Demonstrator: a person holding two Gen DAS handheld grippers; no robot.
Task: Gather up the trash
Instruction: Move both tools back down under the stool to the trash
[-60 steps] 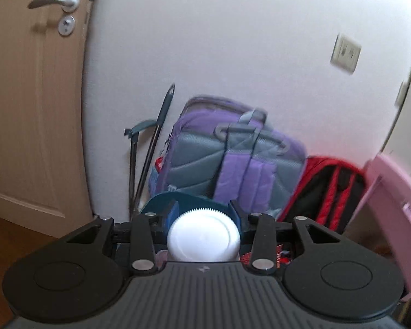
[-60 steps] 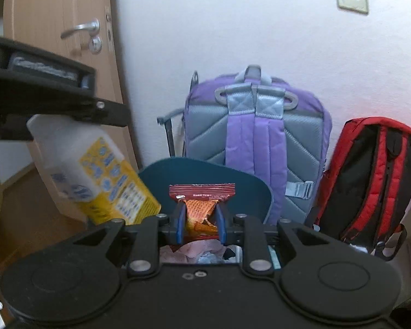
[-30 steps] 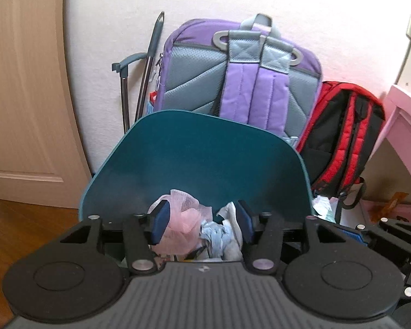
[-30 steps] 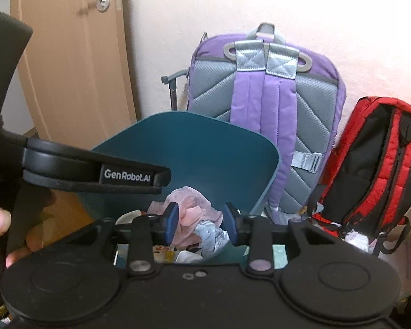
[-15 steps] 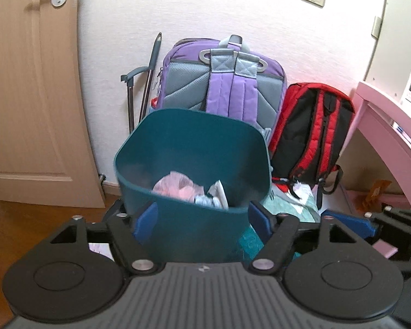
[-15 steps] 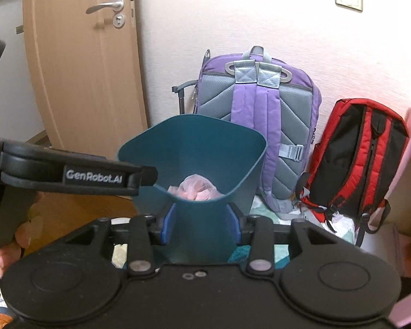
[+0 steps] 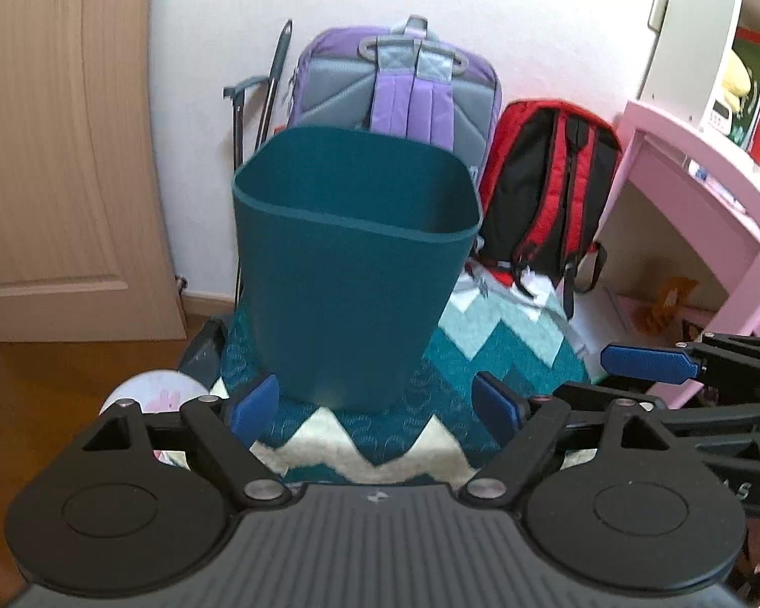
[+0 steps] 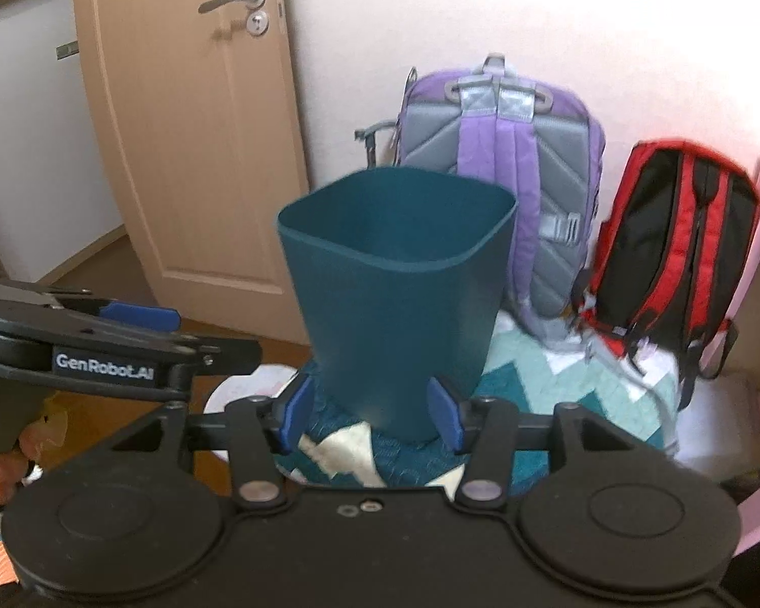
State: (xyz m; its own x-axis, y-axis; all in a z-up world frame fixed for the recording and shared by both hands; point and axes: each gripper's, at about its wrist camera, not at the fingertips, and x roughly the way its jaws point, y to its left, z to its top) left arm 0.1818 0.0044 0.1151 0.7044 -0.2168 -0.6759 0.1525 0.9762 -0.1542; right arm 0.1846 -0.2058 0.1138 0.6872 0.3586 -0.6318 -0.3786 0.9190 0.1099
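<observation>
A teal trash bin (image 7: pixel 349 273) stands upright on a zigzag rug (image 7: pixel 511 334), and from this low angle its contents are hidden. Just short of the bin's base, my left gripper (image 7: pixel 377 405) has its jaws opening, with nothing between them. In the right wrist view the same bin (image 8: pixel 395 294) rises just beyond my right gripper (image 8: pixel 370 413), whose jaws are also opening and empty. One blue pad (image 7: pixel 648 362) of the right gripper shows at the right of the left wrist view. A blue pad (image 8: pixel 139 316) of the left gripper shows at the left of the right wrist view.
A purple backpack (image 7: pixel 395 86) and a red backpack (image 7: pixel 552 187) lean on the wall behind the bin. A pink desk (image 7: pixel 694 192) stands to the right and a wooden door (image 8: pixel 187 142) to the left. A white round object (image 7: pixel 147 390) lies on the floor by the rug.
The white bottle left my left gripper and the snack packet my right. Both grippers have pulled back from over the bin and their jaws stand wider. The trash inside has dropped out of sight.
</observation>
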